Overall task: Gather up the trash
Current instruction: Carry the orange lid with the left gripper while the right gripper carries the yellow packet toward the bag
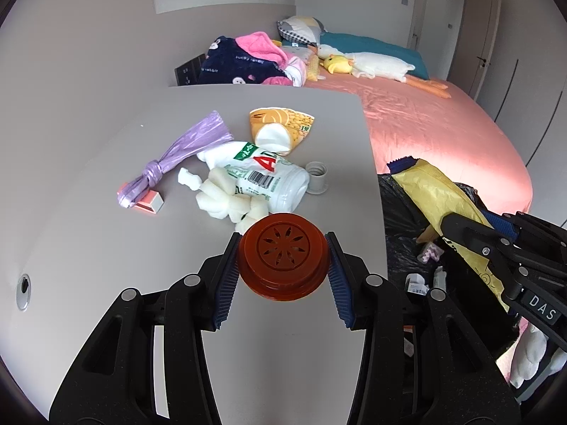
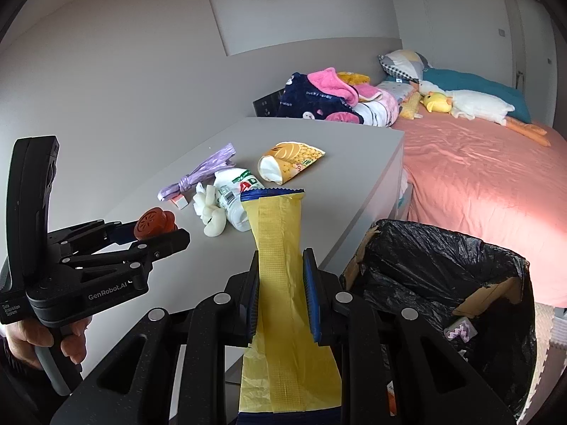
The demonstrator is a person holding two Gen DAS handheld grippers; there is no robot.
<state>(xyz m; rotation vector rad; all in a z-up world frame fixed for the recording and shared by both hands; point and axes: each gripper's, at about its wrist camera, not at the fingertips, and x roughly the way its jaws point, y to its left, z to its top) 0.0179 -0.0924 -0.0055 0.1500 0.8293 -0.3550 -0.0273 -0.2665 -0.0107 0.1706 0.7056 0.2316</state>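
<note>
Red cap (image 1: 282, 261) clamped btwn left hand-held gripper (image 1: 282, 264) pads.

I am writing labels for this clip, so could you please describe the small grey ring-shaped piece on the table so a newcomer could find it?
On the grey tabletop beside the pink bed, find the crushed white plastic bottle in the litter pile. The short grey threaded plastic collar stands at its bed-side end, near the table edge. It alone is a small, open, upright grey ring.

Your left gripper (image 1: 281, 248): over the table (image 1: 88, 248), lid (image 1: 282, 260) between its fingers.
Your right gripper (image 2: 280, 265): wrapper (image 2: 283, 283) in it, bin (image 2: 443, 269) to its right.
Bottle (image 1: 265, 177): on the table, beyond the lid.
</note>
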